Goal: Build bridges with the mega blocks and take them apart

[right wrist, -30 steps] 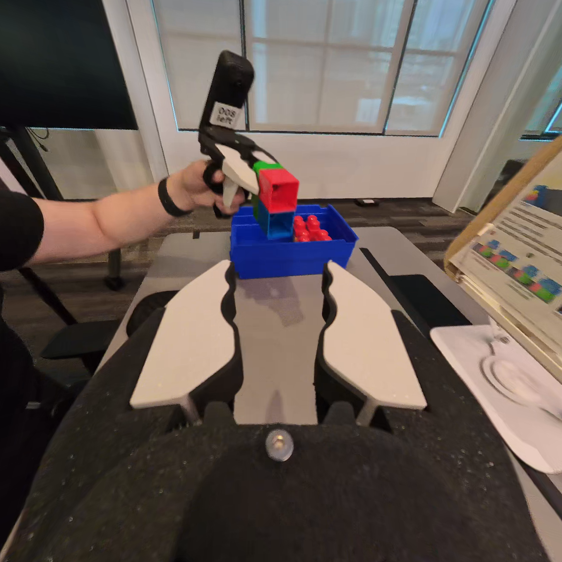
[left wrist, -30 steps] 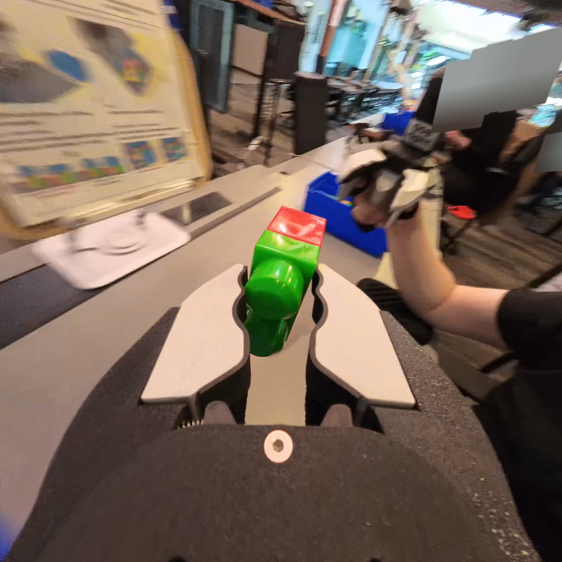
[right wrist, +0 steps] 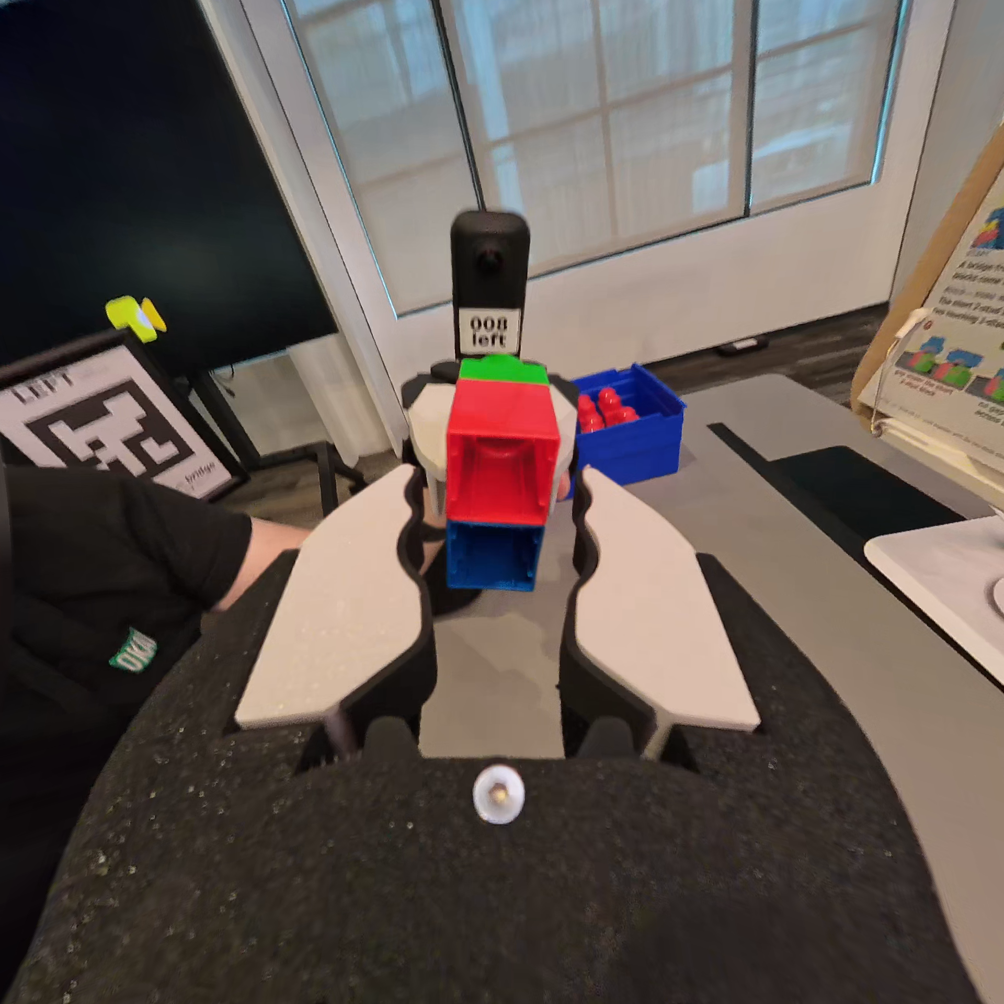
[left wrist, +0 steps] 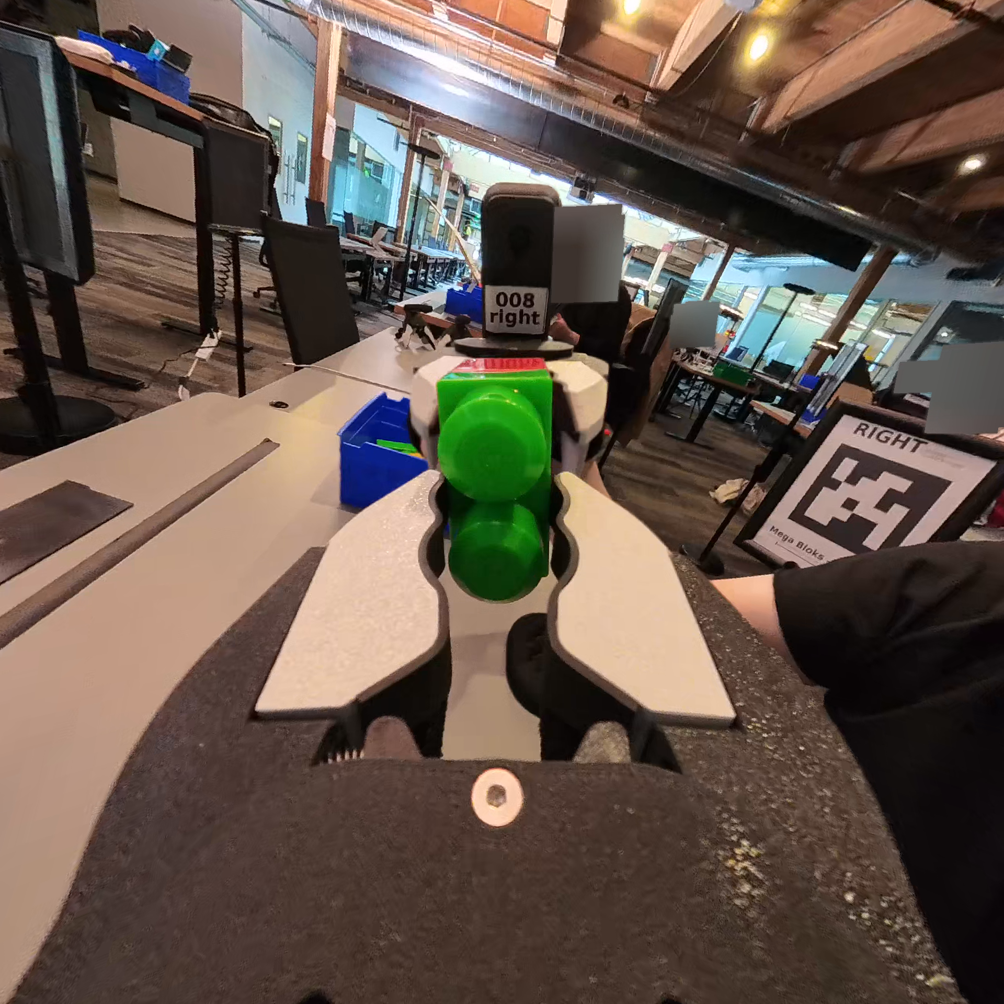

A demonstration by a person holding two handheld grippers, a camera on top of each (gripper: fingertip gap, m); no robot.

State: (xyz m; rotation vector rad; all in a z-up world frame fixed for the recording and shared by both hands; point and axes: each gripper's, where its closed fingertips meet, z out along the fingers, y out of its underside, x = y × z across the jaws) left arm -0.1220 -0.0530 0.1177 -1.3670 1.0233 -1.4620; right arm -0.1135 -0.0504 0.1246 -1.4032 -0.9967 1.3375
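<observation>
Since the earlier frame we had swung both grippers to face one another head-on, and the right gripper [right wrist: 497, 521] had come from well clear of the blocks to just short of them.

Our left gripper [left wrist: 495, 508] was closed on the green block [left wrist: 494, 462], pinching its flat sides at the centre of the left wrist view. Its two studs pointed back at that camera, one above the other, so the block's long axis ran vertically in the frame. A red block [right wrist: 500, 462] and a blue block [right wrist: 491, 548] hung pressed onto its far face, centre frame in the right wrist view, their hollow undersides facing that lens, red above blue. The whole cluster was held in the air above the grey table [right wrist: 815, 570], with the blue bin [right wrist: 630, 440] of spare blocks behind it, right of centre.

The right gripper stood open and empty, its fingers either side of the blue block without touching it.

We judged these blocks light, rigid, hollow plastic with smooth, slightly slippery walls, held together by friction alone. The best hold looked to be flat opposite walls, one block at a time, then pulling straight along the stud axis, not twisting.
</observation>
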